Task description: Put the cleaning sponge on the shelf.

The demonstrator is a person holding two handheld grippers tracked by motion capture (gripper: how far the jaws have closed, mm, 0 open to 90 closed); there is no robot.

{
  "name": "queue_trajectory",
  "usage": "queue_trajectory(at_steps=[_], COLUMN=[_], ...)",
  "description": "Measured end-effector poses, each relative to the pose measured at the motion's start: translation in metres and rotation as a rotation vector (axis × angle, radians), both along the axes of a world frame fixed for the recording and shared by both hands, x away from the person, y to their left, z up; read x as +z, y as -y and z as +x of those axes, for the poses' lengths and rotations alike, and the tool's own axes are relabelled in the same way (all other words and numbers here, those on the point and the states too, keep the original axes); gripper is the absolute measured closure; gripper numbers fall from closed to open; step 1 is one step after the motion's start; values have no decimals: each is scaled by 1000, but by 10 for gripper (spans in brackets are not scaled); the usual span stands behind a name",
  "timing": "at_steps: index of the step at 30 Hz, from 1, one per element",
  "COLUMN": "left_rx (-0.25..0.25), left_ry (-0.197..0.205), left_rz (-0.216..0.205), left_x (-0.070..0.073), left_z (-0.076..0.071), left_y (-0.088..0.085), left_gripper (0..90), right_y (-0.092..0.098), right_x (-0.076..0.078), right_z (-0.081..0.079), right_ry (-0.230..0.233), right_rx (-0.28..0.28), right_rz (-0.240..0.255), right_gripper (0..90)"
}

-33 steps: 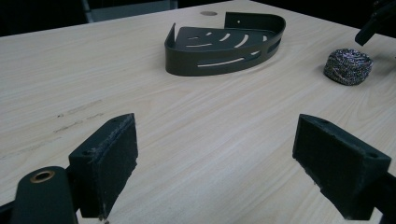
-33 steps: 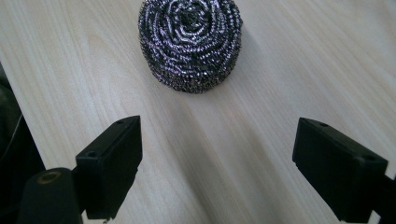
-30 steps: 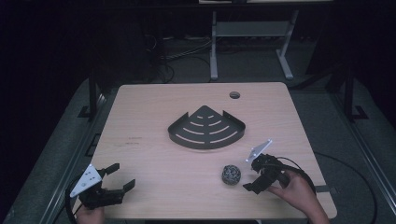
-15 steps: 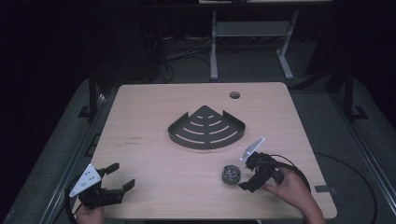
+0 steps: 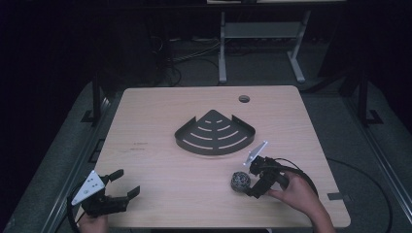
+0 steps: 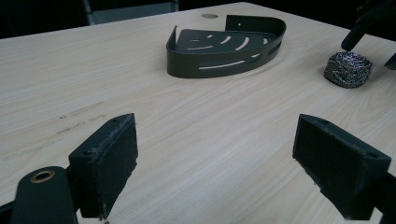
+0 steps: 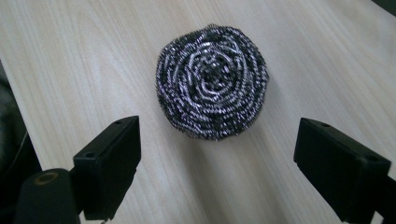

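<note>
High view: wooden table (image 5: 160, 145), dark slotted caddy (image 5: 215, 133) at centre. Right gripper (image 5: 252, 180), jaws wide, just beside a steel scourer (image 5: 240, 181). Left gripper (image 5: 127, 183) gapes empty, near corner; hands cut off.

The high view looks forward and down from above the person's side, taking in the whole surface (image 5: 160, 141) with dark floor and frame legs beyond its far edge. The left gripper view sits low near the surface's near left corner and faces across it toward the far right, its own jaws wide apart at the bottom; it sees the black corner basket (image 6: 224, 44) and the steel scourer (image 6: 349, 69) farther off. The right gripper view looks steeply down from close above the scourer (image 7: 212, 79), near the near right part of the surface. All three views share the scourer (image 5: 240, 181); the high and left gripper views share the basket (image 5: 215, 133).
</note>
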State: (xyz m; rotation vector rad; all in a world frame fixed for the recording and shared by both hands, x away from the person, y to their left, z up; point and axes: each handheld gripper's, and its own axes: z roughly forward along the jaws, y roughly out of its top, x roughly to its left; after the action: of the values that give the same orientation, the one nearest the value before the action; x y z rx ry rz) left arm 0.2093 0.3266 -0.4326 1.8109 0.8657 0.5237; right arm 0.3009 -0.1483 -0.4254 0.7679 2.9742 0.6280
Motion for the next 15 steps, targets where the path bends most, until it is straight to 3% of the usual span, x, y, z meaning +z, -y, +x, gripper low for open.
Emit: queue_trajectory(at_steps=[15], left_rx=[1], left_ry=[0], left_rz=[-4], left_x=[0], left_z=[0], left_y=[-1], left_gripper=[133], right_y=[-19], right_x=[-4], right_z=[8], right_ry=[-21], right_rx=[34], right_rz=[-20], right_gripper=[146])
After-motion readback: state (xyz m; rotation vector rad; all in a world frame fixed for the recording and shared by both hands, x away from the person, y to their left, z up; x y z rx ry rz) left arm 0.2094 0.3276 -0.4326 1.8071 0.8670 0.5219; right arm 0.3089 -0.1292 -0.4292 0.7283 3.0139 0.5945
